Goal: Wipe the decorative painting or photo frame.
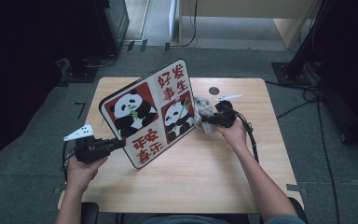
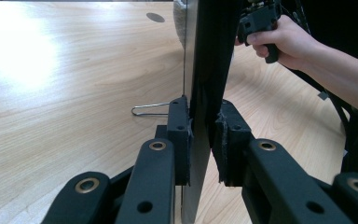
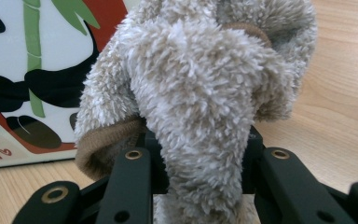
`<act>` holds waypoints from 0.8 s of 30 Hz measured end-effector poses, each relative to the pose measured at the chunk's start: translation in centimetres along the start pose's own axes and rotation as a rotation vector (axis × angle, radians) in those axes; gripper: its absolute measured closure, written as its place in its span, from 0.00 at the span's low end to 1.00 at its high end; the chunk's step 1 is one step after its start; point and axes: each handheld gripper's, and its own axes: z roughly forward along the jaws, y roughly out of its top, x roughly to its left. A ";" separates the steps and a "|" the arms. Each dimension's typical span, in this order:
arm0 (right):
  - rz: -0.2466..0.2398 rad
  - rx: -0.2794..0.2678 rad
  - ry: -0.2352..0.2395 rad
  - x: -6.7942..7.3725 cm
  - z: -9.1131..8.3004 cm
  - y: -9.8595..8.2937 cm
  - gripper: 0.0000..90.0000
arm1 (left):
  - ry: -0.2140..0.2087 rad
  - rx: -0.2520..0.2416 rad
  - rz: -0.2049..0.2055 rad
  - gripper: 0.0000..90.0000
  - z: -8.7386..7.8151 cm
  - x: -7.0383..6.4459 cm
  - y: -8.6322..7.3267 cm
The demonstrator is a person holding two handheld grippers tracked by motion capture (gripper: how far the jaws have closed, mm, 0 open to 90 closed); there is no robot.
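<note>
Left gripper (image 1: 121,143) clamped on near edge of the glossy panda-print board with red panels (image 1: 151,112), held tilted up over the light wooden table (image 1: 205,172). Right gripper (image 1: 204,119) clenched on a fluffy beige cloth (image 1: 205,109), pressed to the board's right edge. Thin wire stand (image 2: 150,109) behind board.

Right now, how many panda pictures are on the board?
2. One panda sits in the upper-left red square of the board; the other panda sits in the right square, beside the fluffy cloth. The board's back is hidden.
</note>
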 end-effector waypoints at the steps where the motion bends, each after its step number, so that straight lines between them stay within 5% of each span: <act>1: -0.012 -0.005 -0.006 -0.1 -0.2 0.1 0.75 | 0.003 0.001 0.000 0.87 0.0 0.0 0.0; 15: -0.007 -0.114 -0.088 -1.9 -3.9 0.3 0.75 | 0.024 0.002 0.011 0.87 -0.1 -0.2 0.0; 24: 0.014 -0.135 -0.129 -3.7 -5.4 -0.4 0.75 | 0.029 0.005 0.014 0.87 -0.1 -0.3 0.0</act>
